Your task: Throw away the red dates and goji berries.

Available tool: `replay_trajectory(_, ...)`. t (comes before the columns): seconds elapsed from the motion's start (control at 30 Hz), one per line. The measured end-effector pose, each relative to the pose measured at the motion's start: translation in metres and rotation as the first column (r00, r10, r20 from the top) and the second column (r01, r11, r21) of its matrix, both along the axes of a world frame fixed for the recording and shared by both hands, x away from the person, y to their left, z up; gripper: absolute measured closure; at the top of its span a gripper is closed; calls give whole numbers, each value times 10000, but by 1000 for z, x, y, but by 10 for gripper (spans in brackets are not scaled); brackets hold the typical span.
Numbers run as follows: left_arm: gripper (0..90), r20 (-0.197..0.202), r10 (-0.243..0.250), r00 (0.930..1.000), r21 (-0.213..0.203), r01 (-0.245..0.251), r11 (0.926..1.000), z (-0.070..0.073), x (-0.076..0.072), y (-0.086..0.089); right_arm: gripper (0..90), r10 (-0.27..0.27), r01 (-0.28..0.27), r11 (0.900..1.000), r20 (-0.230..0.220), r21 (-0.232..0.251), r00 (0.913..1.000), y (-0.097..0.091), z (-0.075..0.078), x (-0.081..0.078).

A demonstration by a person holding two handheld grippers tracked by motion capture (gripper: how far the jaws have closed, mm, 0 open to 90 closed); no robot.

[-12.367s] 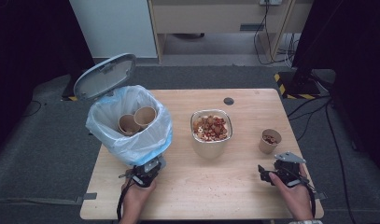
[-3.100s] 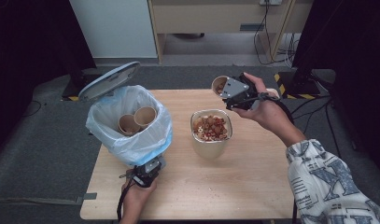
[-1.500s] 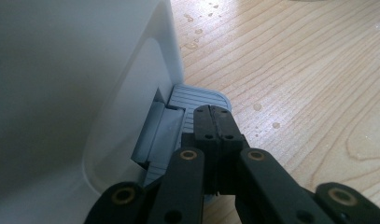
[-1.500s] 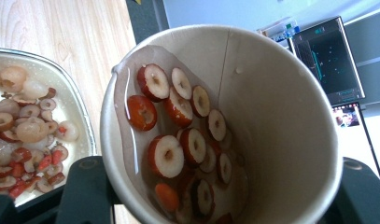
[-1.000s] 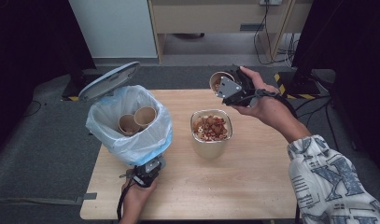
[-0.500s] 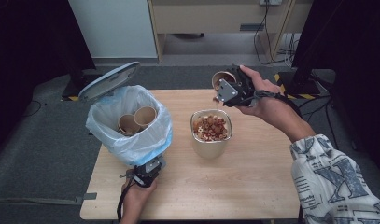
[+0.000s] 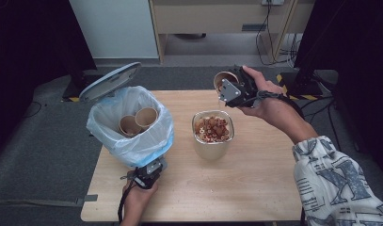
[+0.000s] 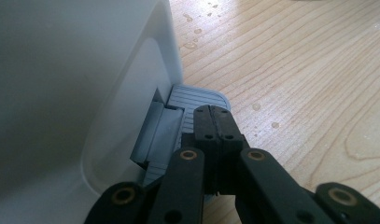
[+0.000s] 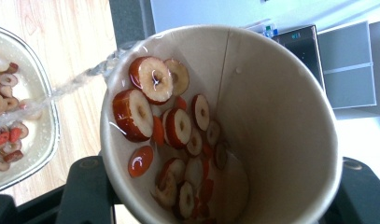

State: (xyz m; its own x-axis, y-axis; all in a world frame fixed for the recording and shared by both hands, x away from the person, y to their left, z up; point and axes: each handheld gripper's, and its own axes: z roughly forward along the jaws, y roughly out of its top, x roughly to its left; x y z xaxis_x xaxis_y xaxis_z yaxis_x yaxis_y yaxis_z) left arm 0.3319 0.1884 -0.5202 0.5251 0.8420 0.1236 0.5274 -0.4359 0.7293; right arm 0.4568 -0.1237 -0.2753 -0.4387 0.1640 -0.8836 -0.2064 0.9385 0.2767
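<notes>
Inside tipped paper cup (image 9: 253,116): wet red-rimmed slices (image 9: 152,79).

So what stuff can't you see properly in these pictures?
- Paper cup: its bottom is covered by fruit slices and cut off by the right gripper view's lower edge.
- Bin pedal: its near part is hidden behind the shut left claw in the left gripper view.
- Cups in the bin: too small in the high view to tell what is inside them.
- Glass bowl: cut off by the right gripper view's left edge.

A lab-like recording room: a lone wooden tabletop (image 7: 255,188) on grey carpet (image 7: 38,160), black curtains (image 7: 34,42) at both sides, loose cables (image 7: 267,28) behind.
</notes>
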Motion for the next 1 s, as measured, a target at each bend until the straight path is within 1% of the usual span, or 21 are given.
replay_trajectory(0.3,892,-12,-13,10000,-14,13,10000,0,0,0,371,-58,58,9999,-55,100,10000,-2,-2,1)
replay_trajectory(0.53,892,-10,-15,10000,-10,15,10000,0,0,0,370,-37,38,10000,-60,53,10000,-1,-2,1)
replay_trajectory(0.63,892,-5,-12,10000,-11,12,10000,0,0,0,370,-62,63,9998,-78,165,10000,-1,-1,2)
replay_trajectory(0.77,892,-9,-6,10000,-16,6,10000,0,0,0,369,-24,24,10000,-44,91,10000,1,-2,0)
replay_trajectory(0.8,892,-15,-7,10000,-15,7,10000,0,0,0,369,31,-31,10000,-26,5,10000,3,-1,-1)
replay_trajectory(0.9,892,-9,-10,10000,-12,10,10000,0,0,0,368,13,-13,9999,-36,139,10000,3,1,0)
replay_trajectory(1.0,892,-18,-16,10000,-16,16,10000,0,0,0,368,-30,30,9999,-5,147,10000,3,3,0)
